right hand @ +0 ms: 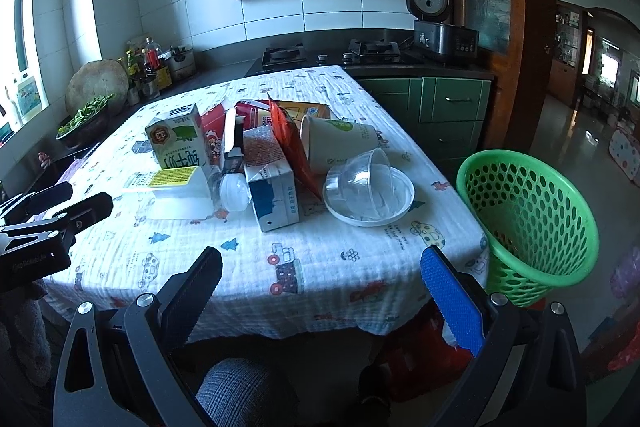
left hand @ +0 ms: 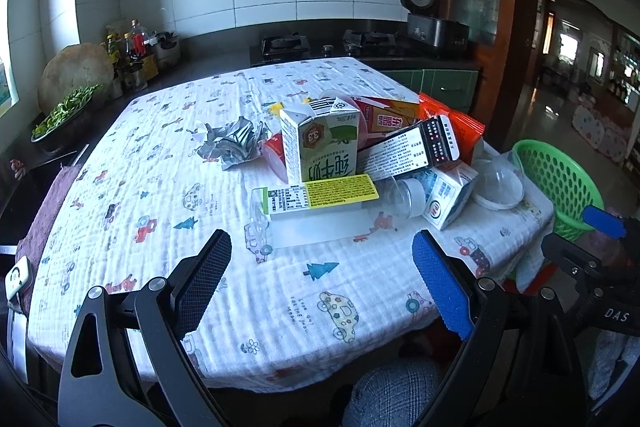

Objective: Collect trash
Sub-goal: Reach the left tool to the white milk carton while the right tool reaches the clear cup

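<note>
Your left gripper (left hand: 322, 253) hangs over the near edge of the table (left hand: 168, 187) with its jaws spread wide and nothing between them; your right gripper (right hand: 320, 269) is likewise wide open and empty at the table's near edge. The trash sits piled toward the middle of the printed cloth, at about 12 o'clock from your left gripper: an upright green milk carton (left hand: 320, 143), a flat yellow-labelled box (left hand: 320, 193) lying just in front of it, and crumpled foil (left hand: 232, 143) at about 11 o'clock. From your right gripper, a blue-and-white carton (right hand: 272, 191) lies at 12 o'clock, a clear plastic cup (right hand: 362, 183) rests tipped on a white lid at 1 o'clock, and a paper cup (right hand: 340, 143) lies on its side behind it. The green basket (right hand: 528, 215) stands off the table's edge at 2 o'clock.
</note>
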`<state>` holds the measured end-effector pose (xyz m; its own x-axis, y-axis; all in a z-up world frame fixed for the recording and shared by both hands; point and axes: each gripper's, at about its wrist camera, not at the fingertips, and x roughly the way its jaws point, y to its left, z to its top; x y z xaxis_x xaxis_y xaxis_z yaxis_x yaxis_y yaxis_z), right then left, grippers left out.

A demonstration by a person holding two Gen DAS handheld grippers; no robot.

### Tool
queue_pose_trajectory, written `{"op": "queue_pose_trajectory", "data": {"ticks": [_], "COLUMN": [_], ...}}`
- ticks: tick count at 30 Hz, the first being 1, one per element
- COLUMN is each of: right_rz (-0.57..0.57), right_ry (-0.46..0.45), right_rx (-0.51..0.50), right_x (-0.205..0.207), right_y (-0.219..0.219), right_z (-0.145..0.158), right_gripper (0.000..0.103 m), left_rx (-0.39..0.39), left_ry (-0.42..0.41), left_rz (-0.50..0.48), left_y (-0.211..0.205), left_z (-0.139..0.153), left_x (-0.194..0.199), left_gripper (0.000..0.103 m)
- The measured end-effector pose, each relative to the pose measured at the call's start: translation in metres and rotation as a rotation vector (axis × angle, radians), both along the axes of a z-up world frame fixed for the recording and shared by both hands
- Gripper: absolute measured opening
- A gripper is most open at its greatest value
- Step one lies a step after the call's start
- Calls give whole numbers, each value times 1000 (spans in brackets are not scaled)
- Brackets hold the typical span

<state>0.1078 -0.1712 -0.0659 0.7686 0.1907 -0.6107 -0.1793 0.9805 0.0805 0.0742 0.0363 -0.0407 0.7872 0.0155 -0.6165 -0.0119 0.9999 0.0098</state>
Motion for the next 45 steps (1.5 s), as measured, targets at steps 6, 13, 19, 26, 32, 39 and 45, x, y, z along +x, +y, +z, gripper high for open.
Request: {"op": "queue_pose_trajectory", "data": {"ticks": [6, 13, 19, 26, 32, 39, 45], "right_rz": [-4, -15, -10, 3, 16, 19, 15], "right_ry": [19, 43, 38, 32, 24, 25, 38], "right_rx": [13, 9, -1, -2, 4, 6, 4], "right_x": [19, 42, 57, 68, 74, 77, 79], "right_y": [-10, -20, -22, -18, -15, -15, -19], "right_z": [-4, -8, -7, -7, -4, -6, -11], "right_gripper": [97, 97, 97, 97, 96, 96, 96], "left_rx": [12, -1, -2, -28, -36, -41, -31], "left_ry": [21, 56, 63, 55, 50, 45, 61], "left_rz": [-1, -6, -5, 26, 35, -53, -162], "left_y": [5, 10, 12, 26, 36, 37, 37], "left_z": [-4, -14, -17, -11, -6, -4, -7], "left_x": [15, 32, 42, 60, 75, 101, 132], "left_gripper": [91, 91, 91, 88, 84, 76, 74]}}
